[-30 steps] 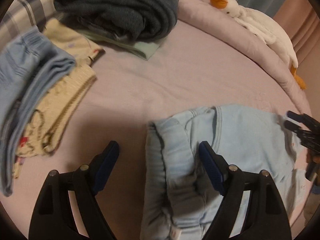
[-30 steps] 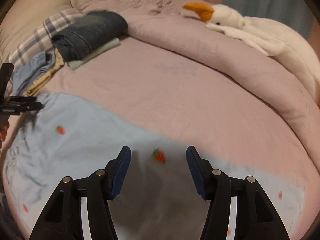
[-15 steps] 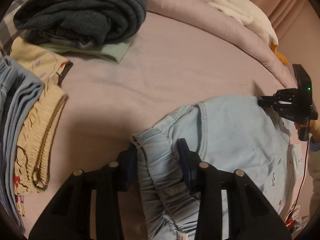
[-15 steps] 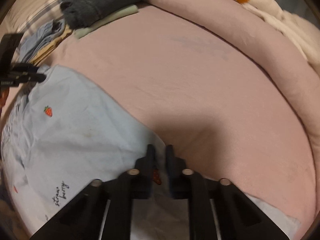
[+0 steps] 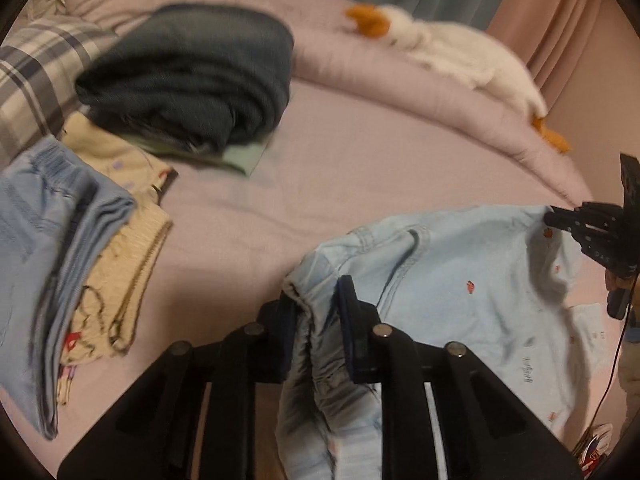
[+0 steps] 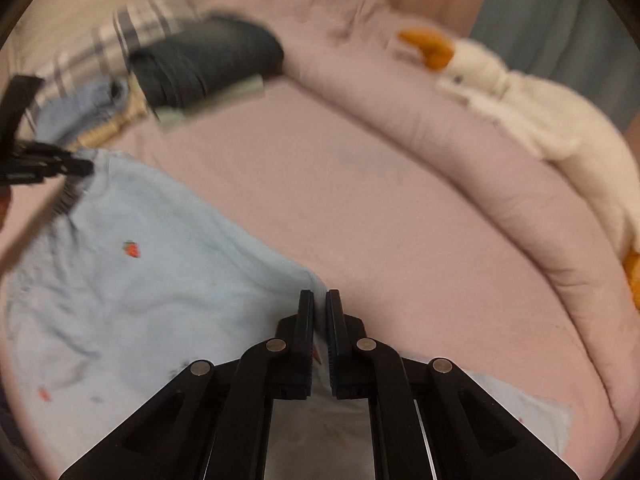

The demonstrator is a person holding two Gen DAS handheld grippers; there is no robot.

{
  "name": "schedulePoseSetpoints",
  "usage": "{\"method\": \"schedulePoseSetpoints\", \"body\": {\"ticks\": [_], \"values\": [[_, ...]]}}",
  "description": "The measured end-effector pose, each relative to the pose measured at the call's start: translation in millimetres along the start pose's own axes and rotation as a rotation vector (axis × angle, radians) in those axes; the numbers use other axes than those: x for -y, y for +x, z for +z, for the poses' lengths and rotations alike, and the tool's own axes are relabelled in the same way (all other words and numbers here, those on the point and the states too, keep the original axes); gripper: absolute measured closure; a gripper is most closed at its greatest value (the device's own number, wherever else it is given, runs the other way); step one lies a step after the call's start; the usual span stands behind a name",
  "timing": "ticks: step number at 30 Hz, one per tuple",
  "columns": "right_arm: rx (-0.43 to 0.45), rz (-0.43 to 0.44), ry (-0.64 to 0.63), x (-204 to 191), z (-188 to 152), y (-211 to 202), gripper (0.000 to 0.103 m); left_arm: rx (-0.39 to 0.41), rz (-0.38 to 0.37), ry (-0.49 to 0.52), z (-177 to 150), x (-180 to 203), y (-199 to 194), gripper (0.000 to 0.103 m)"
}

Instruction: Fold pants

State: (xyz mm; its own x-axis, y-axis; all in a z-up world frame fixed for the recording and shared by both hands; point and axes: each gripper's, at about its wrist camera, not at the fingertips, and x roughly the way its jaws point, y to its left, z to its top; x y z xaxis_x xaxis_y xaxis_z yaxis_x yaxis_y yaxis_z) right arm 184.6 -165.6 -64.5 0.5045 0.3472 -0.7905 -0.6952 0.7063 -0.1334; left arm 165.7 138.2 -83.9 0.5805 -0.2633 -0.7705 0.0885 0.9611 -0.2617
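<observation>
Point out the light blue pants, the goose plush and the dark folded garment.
light blue pants point(image 5: 472, 264): left wrist view, flat seat panel.
goose plush point(image 6: 532, 116): right wrist view, white body.
dark folded garment point(image 5: 200, 76): left wrist view, top fold.

Bed with folded laundry and a plush goose

Dark folded garment point(image 5: 192, 80) tops a green one point(image 5: 244, 158); goose point(image 5: 452, 56) lies on the pink duvet point(image 5: 400, 96); plaid pillow point(image 5: 36, 68) behind.

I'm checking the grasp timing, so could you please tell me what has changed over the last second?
Both hand-held grippers went from open to shut on the light blue pants: the left hand-held gripper clamped the elastic waistband, the right hand-held gripper pinched the fabric edge, and the cloth lifted. The folded clothes pile and plush goose stayed put.
</observation>
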Motion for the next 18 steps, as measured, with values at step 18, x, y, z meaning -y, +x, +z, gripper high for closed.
{"method": "schedulePoseSetpoints", "body": {"ticks": [18], "values": [[0.046,0.015,-0.058,-82.3,-104.8,-111.5,0.096,0.07,0.044,0.164,-138.0,38.6,-92.2,0.068]]}}
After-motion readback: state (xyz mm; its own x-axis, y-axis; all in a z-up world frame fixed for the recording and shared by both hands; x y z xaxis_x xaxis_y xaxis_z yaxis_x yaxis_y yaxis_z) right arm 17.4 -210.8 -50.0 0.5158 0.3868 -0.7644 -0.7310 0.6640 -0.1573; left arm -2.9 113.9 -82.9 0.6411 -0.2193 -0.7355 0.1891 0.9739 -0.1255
